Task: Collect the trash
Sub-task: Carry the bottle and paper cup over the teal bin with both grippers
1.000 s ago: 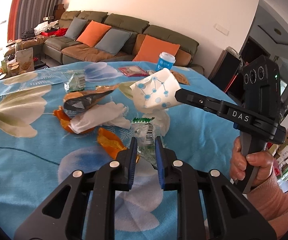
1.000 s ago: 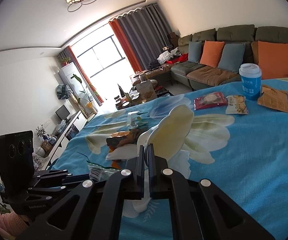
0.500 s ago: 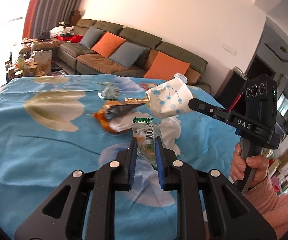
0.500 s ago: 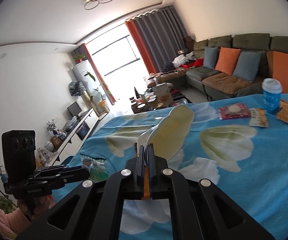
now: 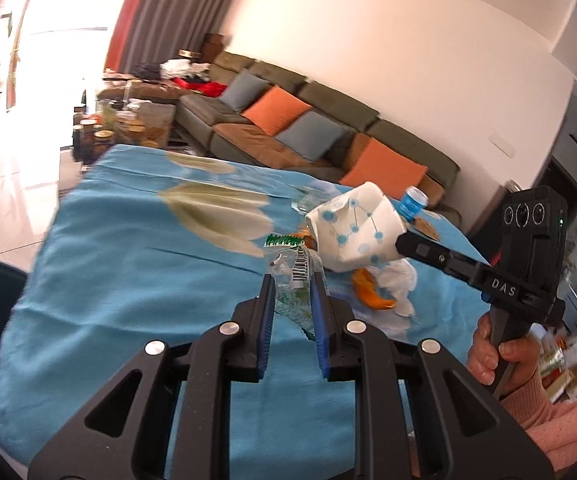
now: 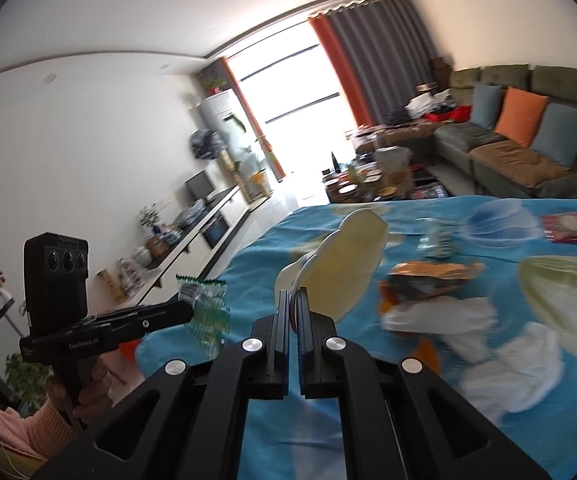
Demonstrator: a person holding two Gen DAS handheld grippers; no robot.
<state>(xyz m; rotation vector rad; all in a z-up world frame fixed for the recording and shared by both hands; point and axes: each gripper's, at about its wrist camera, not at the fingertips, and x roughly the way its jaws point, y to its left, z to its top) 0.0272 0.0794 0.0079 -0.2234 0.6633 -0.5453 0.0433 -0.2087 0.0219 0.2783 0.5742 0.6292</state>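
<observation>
Fingers first, from left to right: on our left gripper point(image 5: 293, 280) the 2 blue-padded fingers point(image 5: 266, 320) are closed on a clear crinkly snack wrapper point(image 5: 293, 276) with a green serrated top and a barcode, pinched low so most of it stands free above the tips. We judge it very light, thin and slippery, a film that folds rather than resists, so a hold across its crumpled middle is safer than one at an edge, where it could slide out.

Further right, our right gripper point(image 5: 402, 245) has its fingers point(image 6: 282, 312) shut tight on the rim of a crushed paper cup point(image 5: 354, 236), white with blue dots and lines, its pale inside facing the right wrist camera. The cup is light and soft, already flattened at the gripped side, so the pinched rim is a fair place to carry it by, though it may tear if pulled hard.

Both pieces are held up in the air above the table point(image 5: 128, 280), which is covered by a blue flowered cloth. Still lying on the cloth are white crumpled tissues point(image 6: 440, 312), an orange peel point(image 5: 370, 294) and a dark and gold foil bag point(image 6: 428, 276). These look just as light; the tissues will compress to almost nothing, so we would grip them deep in the bunch. At the far right stands a blue cup point(image 5: 412, 203).
</observation>
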